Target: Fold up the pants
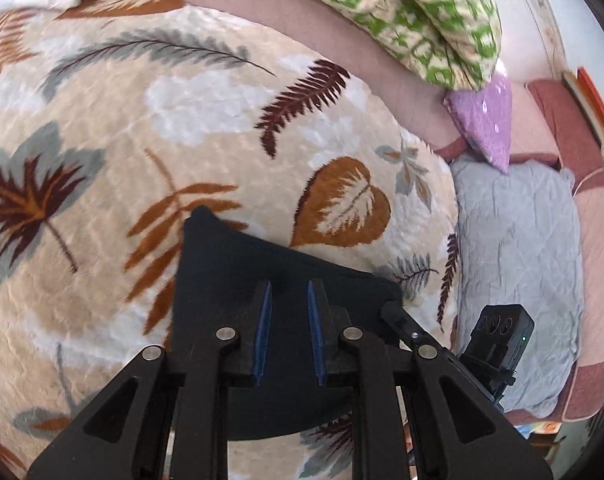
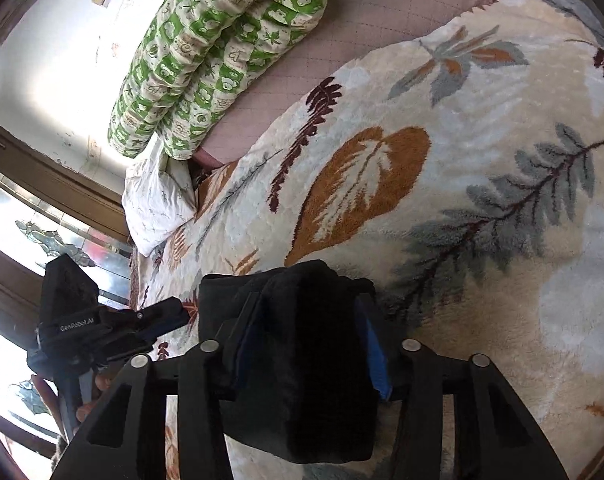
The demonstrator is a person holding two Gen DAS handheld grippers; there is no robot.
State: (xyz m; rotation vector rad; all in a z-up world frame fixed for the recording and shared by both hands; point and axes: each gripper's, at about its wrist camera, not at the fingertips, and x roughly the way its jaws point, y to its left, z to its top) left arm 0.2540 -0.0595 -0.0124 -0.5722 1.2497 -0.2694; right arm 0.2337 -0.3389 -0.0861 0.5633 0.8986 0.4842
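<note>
The dark pants (image 1: 230, 264) lie on the leaf-patterned blanket (image 1: 182, 120) as a folded, wedge-shaped piece. My left gripper (image 1: 290, 284) hovers over them with its blue pads (image 1: 264, 328) close together. I see no cloth pinched between them. In the right wrist view a thick folded bundle of the pants (image 2: 313, 380) fills my right gripper (image 2: 309, 300), and both blue pads (image 2: 375, 352) press on its sides. The left gripper (image 2: 184, 312) shows there just left of the bundle's edge. The right gripper (image 1: 387, 307) touches the cloth's right corner in the left wrist view.
A rolled green-and-cream quilt (image 1: 413, 12) lies along the far side on a pink sheet (image 1: 302, 20). A purple pillow (image 1: 485, 120) and a grey quilted pad (image 1: 517, 260) sit at the right. A white pillow (image 2: 154, 200) rests by a window (image 2: 42, 220).
</note>
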